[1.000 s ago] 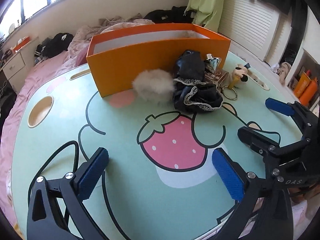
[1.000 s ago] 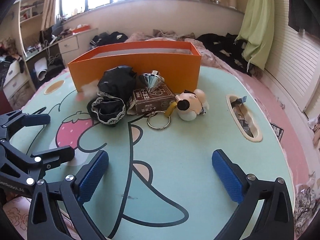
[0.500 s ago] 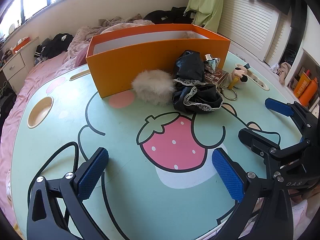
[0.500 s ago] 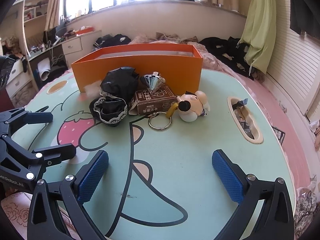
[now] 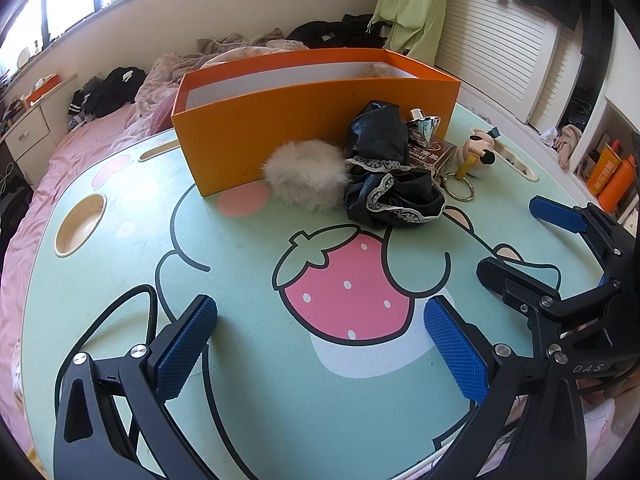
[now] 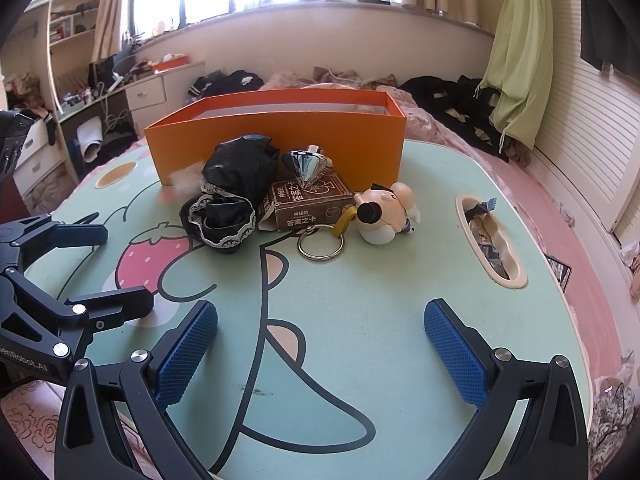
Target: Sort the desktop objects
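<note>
Now, change: the left hand-held gripper [image 5: 320,342] sits a little nearer the cluster than a second ago; nothing on the desk [image 5: 248,248] has shifted.
Left state: jaws spread wide, empty, blue knurled pads over the strawberry print.
Right state: the right hand-held gripper [image 6: 320,342] is likewise spread and empty, low over the mint surface.
Box: orange cardboard box [image 5: 304,114], white inside, at the far side of the desk.
Cluster: fluffy white pompom [image 5: 306,178] touching the box front; glossy black lace-trimmed cloth [image 5: 390,178] just beside it; brown card box [image 6: 312,202] with a faceted silver spinning top [image 6: 307,164] on it.
Keychain: smooth plastic pig figure [image 6: 386,210], metal ring [image 6: 320,246] beside it.
</note>
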{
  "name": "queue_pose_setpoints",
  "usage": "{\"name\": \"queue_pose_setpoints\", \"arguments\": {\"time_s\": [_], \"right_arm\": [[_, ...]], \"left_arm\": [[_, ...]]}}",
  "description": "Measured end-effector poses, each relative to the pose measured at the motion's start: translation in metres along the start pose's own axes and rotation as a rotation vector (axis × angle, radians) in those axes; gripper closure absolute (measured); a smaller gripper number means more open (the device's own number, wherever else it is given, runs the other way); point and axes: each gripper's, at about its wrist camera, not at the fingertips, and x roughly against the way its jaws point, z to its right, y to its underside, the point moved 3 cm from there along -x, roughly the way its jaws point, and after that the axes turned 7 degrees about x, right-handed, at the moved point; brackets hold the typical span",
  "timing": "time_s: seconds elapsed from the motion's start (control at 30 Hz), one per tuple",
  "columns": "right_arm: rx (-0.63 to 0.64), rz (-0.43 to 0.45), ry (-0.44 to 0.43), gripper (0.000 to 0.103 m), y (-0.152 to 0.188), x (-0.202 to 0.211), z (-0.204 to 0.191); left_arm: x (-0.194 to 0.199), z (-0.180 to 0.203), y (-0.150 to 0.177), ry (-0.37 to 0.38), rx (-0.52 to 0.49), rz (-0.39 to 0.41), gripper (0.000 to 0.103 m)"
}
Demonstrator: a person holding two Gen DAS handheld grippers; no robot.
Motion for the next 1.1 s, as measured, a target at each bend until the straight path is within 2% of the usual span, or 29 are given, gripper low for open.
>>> {"name": "queue_pose_setpoints", "arguments": {"time_s": [1.1], "right_arm": [[-0.001,0.002,0.001,0.0,0.0023,-0.0001,-0.0004]], "left_arm": [[0.0003,-0.0011,0.0029,0.001,0.0,0.002,0.0]]}}
